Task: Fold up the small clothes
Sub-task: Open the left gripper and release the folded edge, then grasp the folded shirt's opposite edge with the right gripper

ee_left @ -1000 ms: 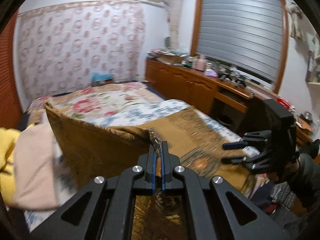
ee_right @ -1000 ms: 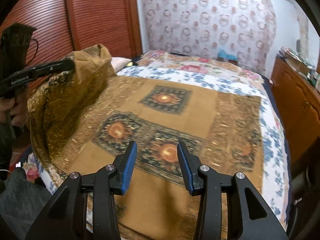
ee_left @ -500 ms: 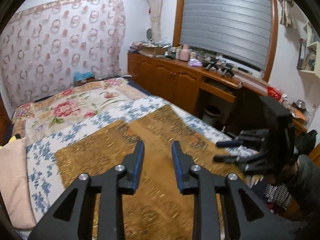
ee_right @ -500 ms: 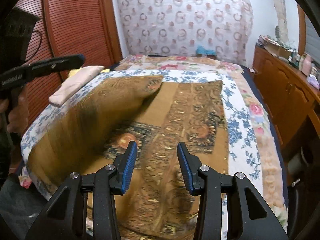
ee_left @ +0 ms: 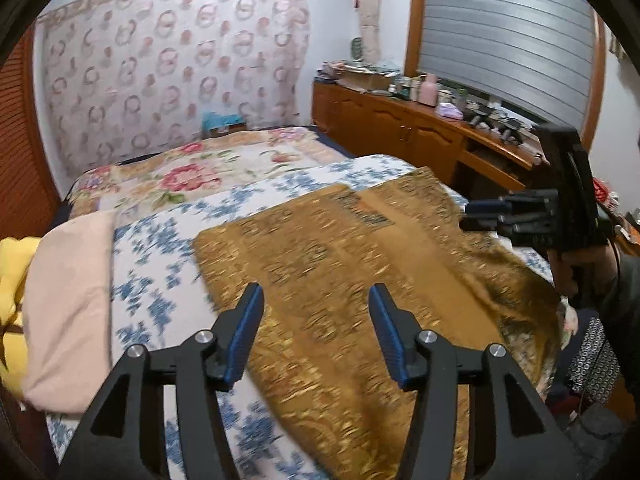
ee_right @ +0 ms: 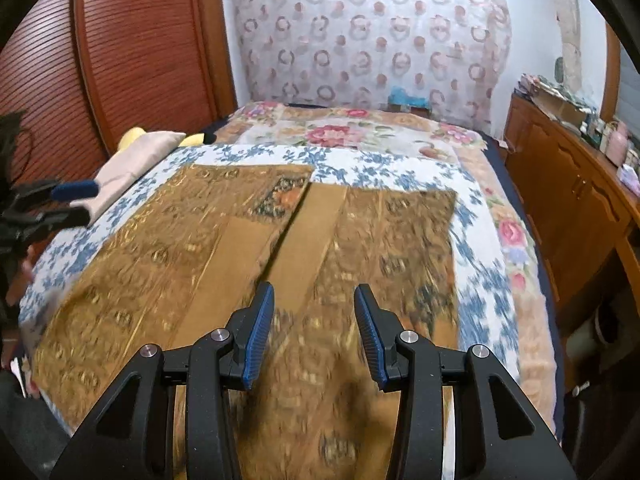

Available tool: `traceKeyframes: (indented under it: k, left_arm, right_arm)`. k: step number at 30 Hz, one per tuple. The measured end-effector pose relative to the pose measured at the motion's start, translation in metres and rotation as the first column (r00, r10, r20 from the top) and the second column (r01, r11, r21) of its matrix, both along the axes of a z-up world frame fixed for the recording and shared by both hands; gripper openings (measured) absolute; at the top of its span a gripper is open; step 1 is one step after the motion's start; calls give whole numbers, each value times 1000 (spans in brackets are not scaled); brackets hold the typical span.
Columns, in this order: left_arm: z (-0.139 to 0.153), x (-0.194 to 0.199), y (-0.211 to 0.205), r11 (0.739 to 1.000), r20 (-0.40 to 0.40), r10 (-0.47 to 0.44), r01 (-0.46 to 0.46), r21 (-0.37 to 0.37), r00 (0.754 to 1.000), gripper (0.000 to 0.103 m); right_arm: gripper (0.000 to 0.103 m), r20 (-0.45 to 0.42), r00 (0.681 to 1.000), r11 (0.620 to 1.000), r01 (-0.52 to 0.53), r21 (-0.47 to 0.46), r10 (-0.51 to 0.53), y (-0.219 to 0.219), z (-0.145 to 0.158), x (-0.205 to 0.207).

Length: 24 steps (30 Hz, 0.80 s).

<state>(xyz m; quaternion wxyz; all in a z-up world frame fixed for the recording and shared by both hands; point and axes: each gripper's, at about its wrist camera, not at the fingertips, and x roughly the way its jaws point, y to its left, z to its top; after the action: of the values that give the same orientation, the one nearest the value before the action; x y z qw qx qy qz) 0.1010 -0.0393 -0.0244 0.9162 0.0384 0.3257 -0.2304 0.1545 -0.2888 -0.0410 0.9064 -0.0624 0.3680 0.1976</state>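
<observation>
Left gripper [ee_left: 316,334]: fingers apart, blue pads facing each other, nothing between them. It hovers over the near left part of the gold patterned cloth [ee_left: 360,280]. No contact with the fabric is visible.

Right gripper [ee_right: 314,332]: fingers likewise apart and empty, held above the near middle of the cloth. In the left wrist view the same gripper shows at the right edge of the scene [ee_left: 480,214], over the cloth's right side; its two fingers there also stand apart.

Gold patterned cloth: lies spread on the bed [ee_right: 476,216], on top of a blue-and-white floral cover. In the right wrist view the left half is folded over onto the cloth, its edge running down the middle as a straight seam-like line from far to near [ee_right: 292,216]. The far left corner lies flat; the near edge hangs toward the bed's near side. Detail of the pattern is blurred in both views.

Other items: a pale pink folded textile [ee_left: 68,300] lies on the bed left of the cloth, apart from it, with something yellow [ee_left: 12,268] just beyond it. A wooden cabinet [ee_left: 400,128] with clutter on top runs along the right wall.
</observation>
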Motion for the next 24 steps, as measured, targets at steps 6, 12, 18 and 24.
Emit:
traceKeyframes:
  k: [6,12,18,24]
  left_arm:
    - [-12,2,18,999,-20,32,-31,7,999,54]
    - [-18,13,31,998,-37,55,-55,4,998,54]
    - [-26,27,41,997,-57,79,-79,-5,995,54]
    - [-24,45,44,996,-68,87,-88,-10,994,54]
  right_arm:
    - [42,-16,1000,1000,0,-2,0,24,1,43]
    - [42,-36,999,996,-3,-86,0,36,-14,82]
    - [42,-75,997,989,-36,-141,26,37,-37,116]
    - [42,-96,990,992,-105,-69,99,51,-41,135]
